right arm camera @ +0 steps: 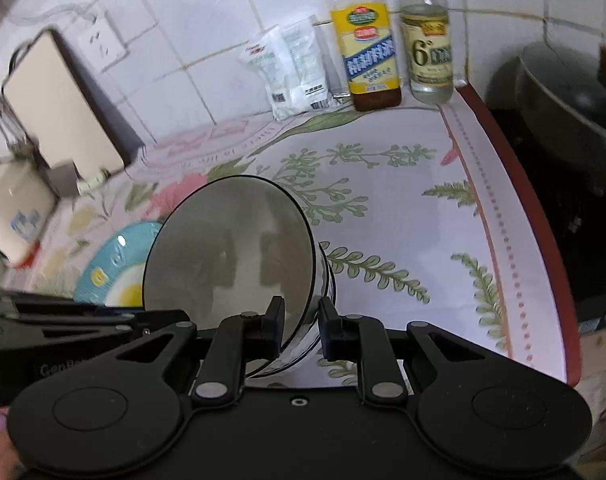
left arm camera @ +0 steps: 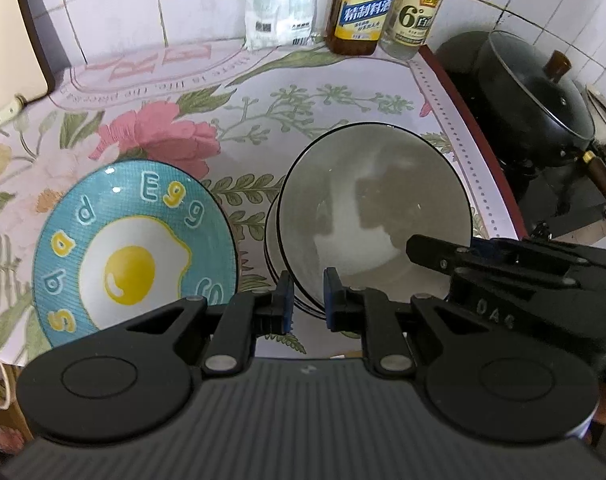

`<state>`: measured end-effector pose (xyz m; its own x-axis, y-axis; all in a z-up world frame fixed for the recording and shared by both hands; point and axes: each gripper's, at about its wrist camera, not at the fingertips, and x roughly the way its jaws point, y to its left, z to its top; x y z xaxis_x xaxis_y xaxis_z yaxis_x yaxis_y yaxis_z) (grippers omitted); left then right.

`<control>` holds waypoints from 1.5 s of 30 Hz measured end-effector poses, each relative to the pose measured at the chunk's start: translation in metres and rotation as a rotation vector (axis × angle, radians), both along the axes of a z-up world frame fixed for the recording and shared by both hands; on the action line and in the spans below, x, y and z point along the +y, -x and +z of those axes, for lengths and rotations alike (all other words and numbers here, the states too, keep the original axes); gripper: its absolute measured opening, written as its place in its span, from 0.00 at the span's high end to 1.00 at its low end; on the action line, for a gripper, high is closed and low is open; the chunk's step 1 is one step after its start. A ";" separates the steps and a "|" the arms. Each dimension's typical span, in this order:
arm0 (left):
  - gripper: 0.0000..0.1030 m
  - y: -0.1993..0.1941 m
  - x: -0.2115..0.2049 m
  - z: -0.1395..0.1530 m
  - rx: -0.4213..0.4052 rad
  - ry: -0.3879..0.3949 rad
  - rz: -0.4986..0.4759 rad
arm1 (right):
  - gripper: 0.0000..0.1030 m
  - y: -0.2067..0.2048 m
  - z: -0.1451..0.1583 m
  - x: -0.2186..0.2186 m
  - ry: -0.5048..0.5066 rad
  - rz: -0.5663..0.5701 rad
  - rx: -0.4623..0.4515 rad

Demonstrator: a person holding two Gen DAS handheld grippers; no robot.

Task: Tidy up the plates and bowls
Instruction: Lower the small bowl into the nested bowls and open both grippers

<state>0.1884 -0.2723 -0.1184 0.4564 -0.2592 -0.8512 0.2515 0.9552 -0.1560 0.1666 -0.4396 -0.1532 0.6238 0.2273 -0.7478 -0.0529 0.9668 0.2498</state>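
Note:
A grey bowl [left arm camera: 375, 200] with a dark rim hangs tilted just above the floral cloth [left arm camera: 263, 92], its inside facing me. A second rim shows under it on the left. My left gripper [left arm camera: 309, 304] is shut on the bowl's near rim. My right gripper [right arm camera: 302, 318] is shut on the same bowl [right arm camera: 231, 248], one pad inside and one on the outer wall. A blue plate [left arm camera: 135, 240] with a fried-egg picture lies flat on the cloth, just left of the bowl, and its edge shows in the right wrist view [right arm camera: 115, 256].
Two bottles [left arm camera: 363, 4] and white bags [left arm camera: 279, 4] stand against the tiled back wall. A black wok with a glass lid [left arm camera: 543, 92] sits on the stove past the cloth's red right edge [right arm camera: 543, 216]. A beige board [right arm camera: 63, 108] leans at the left.

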 end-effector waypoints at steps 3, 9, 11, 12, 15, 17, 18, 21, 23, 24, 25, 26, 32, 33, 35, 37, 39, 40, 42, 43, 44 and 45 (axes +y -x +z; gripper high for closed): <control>0.87 -0.005 0.000 -0.004 0.013 0.008 0.010 | 0.79 -0.005 0.000 0.013 0.115 0.036 -0.013; 0.86 -0.009 0.000 -0.006 0.042 0.011 0.018 | 0.79 -0.007 -0.001 0.023 0.223 0.077 -0.033; 0.84 -0.009 0.002 -0.008 0.048 0.013 0.035 | 0.78 -0.005 -0.003 0.026 0.250 0.081 -0.046; 0.83 -0.009 0.003 -0.008 0.049 0.012 0.043 | 0.78 -0.005 -0.004 0.027 0.266 0.084 -0.051; 0.82 -0.009 0.007 -0.010 0.054 0.037 0.054 | 0.77 -0.004 -0.007 0.031 0.286 0.086 -0.063; 0.82 -0.008 0.007 -0.010 0.049 0.043 0.058 | 0.77 -0.003 -0.009 0.034 0.301 0.087 -0.076; 0.82 -0.008 0.008 -0.011 0.046 0.046 0.060 | 0.77 -0.002 -0.009 0.034 0.306 0.087 -0.081; 0.82 -0.003 0.012 -0.009 0.040 0.081 0.066 | 0.77 0.001 -0.010 0.033 0.299 0.077 -0.099; 0.81 0.001 0.017 -0.007 0.027 0.115 0.070 | 0.77 0.005 -0.008 0.032 0.290 0.068 -0.111; 0.81 0.002 0.018 -0.007 0.025 0.122 0.067 | 0.77 0.009 -0.006 0.032 0.292 0.068 -0.112; 0.80 0.004 0.019 -0.007 0.026 0.129 0.062 | 0.77 0.012 -0.004 0.033 0.298 0.070 -0.115; 0.80 0.006 0.021 -0.006 0.029 0.141 0.060 | 0.77 0.016 0.000 0.033 0.302 0.072 -0.125; 0.79 0.025 0.027 0.004 0.007 0.156 0.049 | 0.75 0.042 0.021 0.027 0.255 0.066 -0.174; 0.79 0.028 0.029 0.006 0.002 0.160 0.048 | 0.74 0.046 0.024 0.026 0.249 0.067 -0.184; 0.79 0.035 0.032 0.011 -0.012 0.166 0.041 | 0.72 0.056 0.029 0.025 0.249 0.074 -0.205; 0.79 0.042 0.034 0.015 -0.028 0.163 0.034 | 0.71 0.065 0.031 0.025 0.250 0.095 -0.226; 0.79 0.050 0.036 0.019 -0.048 0.156 0.021 | 0.71 0.074 0.032 0.023 0.232 0.125 -0.246; 0.79 0.054 0.037 0.021 -0.057 0.153 0.015 | 0.71 0.078 0.033 0.022 0.216 0.141 -0.256; 0.79 0.061 0.039 0.022 -0.067 0.152 0.008 | 0.70 0.087 0.032 0.019 0.195 0.163 -0.289; 0.79 0.064 0.041 0.022 -0.070 0.152 0.006 | 0.67 0.093 0.032 0.018 0.191 0.175 -0.313; 0.79 0.067 0.041 0.022 -0.073 0.152 0.002 | 0.63 0.097 0.032 0.018 0.189 0.184 -0.331; 0.79 0.069 0.042 0.023 -0.078 0.151 -0.001 | 0.62 0.102 0.032 0.018 0.185 0.191 -0.349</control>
<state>0.1196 -0.2304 -0.0958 0.5187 -0.3823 -0.7647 0.2696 0.9220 -0.2781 0.0644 -0.4218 -0.1215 0.8060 0.2453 -0.5388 -0.2855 0.9583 0.0093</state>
